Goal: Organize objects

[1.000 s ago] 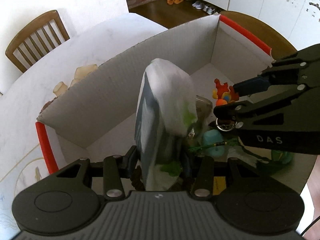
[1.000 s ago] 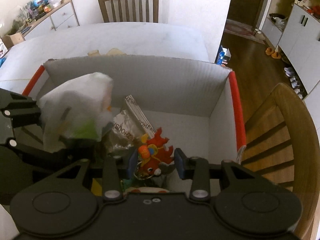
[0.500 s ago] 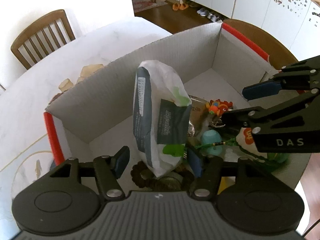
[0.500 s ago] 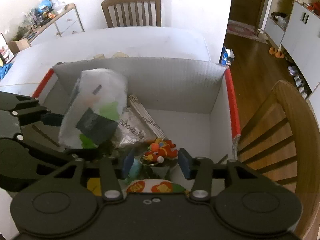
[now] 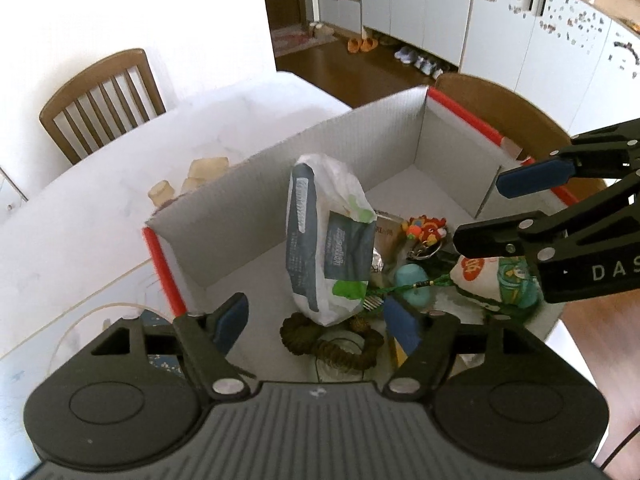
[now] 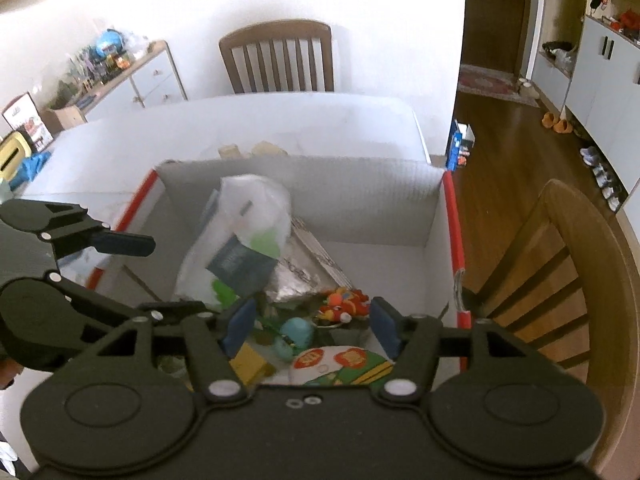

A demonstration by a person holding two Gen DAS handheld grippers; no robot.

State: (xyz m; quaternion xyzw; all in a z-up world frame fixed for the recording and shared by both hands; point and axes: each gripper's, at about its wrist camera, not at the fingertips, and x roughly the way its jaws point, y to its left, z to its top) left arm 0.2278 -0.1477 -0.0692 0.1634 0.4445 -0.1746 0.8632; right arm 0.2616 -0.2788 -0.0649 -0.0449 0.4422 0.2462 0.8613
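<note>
With both loads released, the wipes pack [image 5: 328, 240] stands on end inside the cardboard box [image 5: 240, 204] on the table [image 5: 100, 208], leaning toward the foil bag, likely to save floor space. Left tongs [image 5: 316, 320] have just been opening; they stand wide, pads clear of the pack. Right tongs [image 6: 310, 326] have likewise just been opening, empty, above the red keychain toy [image 6: 344, 302].

Matt corrugated cardboard box [image 5: 248, 208] holds a glossy plastic wipes pack [image 5: 328, 240]; wooden chair [image 6: 276, 60].
</note>
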